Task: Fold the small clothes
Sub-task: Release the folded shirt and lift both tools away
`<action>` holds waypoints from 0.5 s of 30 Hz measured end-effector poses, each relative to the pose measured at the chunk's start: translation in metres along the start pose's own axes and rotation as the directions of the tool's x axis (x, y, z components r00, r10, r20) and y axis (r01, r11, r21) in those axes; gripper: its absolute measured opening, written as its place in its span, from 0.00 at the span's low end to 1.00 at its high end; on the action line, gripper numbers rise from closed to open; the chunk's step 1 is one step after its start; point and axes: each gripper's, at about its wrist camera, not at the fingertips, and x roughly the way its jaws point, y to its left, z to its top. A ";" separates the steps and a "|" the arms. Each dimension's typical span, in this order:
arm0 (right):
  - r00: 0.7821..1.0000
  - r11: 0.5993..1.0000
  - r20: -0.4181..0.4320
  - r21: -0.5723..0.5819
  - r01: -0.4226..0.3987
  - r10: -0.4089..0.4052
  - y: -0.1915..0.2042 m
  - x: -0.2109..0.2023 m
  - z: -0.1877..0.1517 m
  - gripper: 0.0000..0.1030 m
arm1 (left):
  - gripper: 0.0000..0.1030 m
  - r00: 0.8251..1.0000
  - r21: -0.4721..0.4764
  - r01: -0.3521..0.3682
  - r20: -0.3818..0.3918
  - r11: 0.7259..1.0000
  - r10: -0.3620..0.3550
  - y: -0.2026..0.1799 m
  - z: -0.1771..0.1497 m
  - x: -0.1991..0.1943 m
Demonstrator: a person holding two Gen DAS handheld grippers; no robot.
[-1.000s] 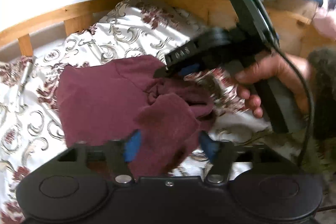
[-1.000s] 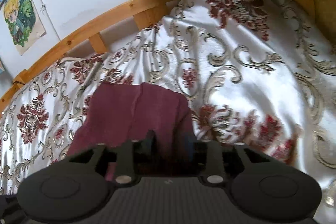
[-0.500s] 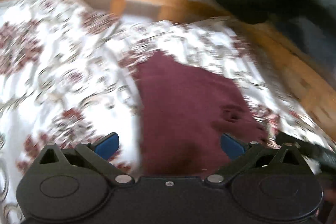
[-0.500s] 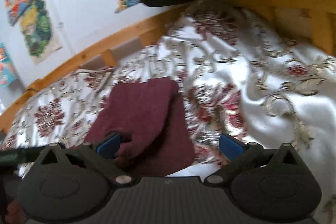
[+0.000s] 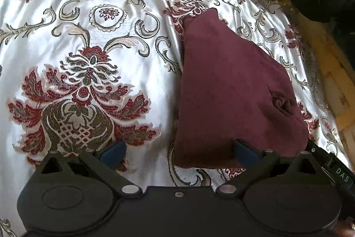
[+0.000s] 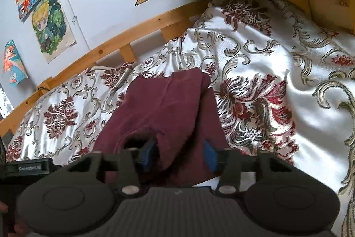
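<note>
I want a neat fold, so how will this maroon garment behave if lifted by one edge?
Probably floppy: the maroon garment lies in soft folds and dimples, so it should droop and unfold. It looks light. On the glossy bedspread it may slide instead of staying put when pushed.

A second ago the maroon garment (image 5: 233,90) lay bunched and crumpled on the bedspread (image 5: 66,37); it now lies flatter, doubled over itself. The left gripper (image 5: 179,151) let go of the garment and spread wide, only its right pad over the near hem. The right gripper (image 6: 180,153) opened, then has just been closing around a fold of the garment
</note>
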 end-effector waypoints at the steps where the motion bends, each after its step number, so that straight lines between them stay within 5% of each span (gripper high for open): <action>1: 1.000 1.000 0.002 0.007 0.000 0.000 -0.001 0.000 0.000 0.38 | 0.99 1.000 0.004 -0.004 0.001 1.000 0.004 -0.002 0.000 -0.001; 5: 1.000 1.000 0.002 0.003 0.023 -0.023 0.001 -0.001 -0.003 0.15 | 0.99 1.000 0.013 -0.018 0.006 1.000 0.018 -0.005 -0.002 -0.001; 15: 0.998 0.995 0.036 0.079 0.057 -0.060 -0.005 -0.010 -0.002 0.10 | 0.99 0.999 0.028 -0.039 -0.006 0.999 0.039 -0.015 -0.003 0.003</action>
